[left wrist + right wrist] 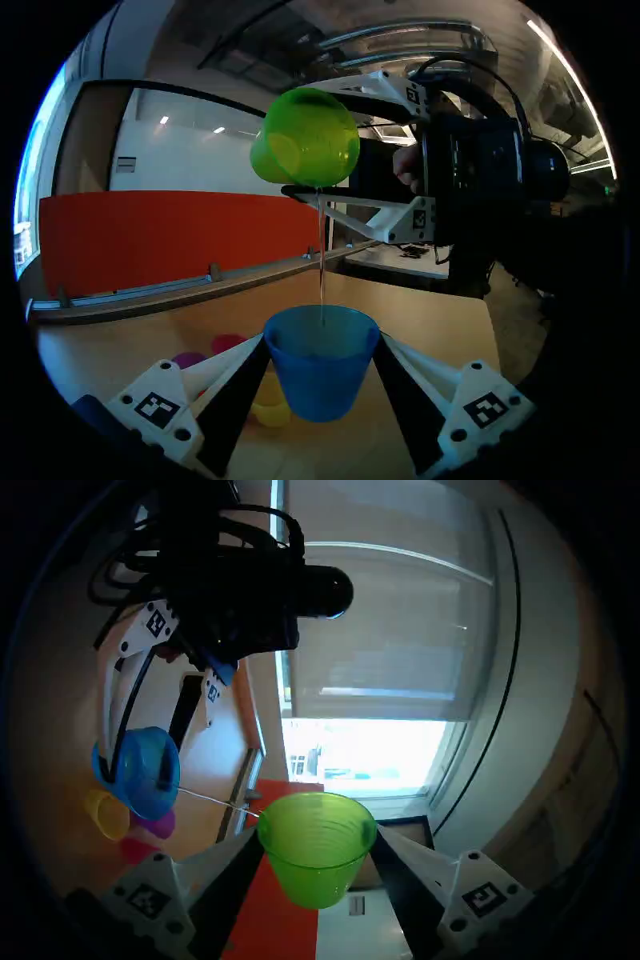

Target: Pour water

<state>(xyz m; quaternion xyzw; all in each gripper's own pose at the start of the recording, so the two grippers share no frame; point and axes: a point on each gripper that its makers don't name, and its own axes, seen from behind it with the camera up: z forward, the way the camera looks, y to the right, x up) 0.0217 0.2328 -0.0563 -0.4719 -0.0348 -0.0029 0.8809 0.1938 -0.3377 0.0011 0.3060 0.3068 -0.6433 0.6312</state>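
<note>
In the left gripper view my left gripper (322, 370) is shut on an upright blue cup (322, 360) above the wooden table (416, 320). High above it, the right gripper (320, 136) holds a green cup (306, 138) tipped on its side, and a thin stream of water (322, 256) falls from its rim into the blue cup. In the right gripper view my right gripper (318, 856) is shut on the green cup (317, 846). A water stream (216, 798) runs from it to the blue cup (144, 770), held by the left gripper (140, 772).
Yellow (272, 406), purple (189, 360) and pink (227, 343) cups lie on the table behind the blue cup. An orange wall panel (160, 236) and a rail edge the table's far side. A bright window with a blind (376, 696) is in the right gripper view.
</note>
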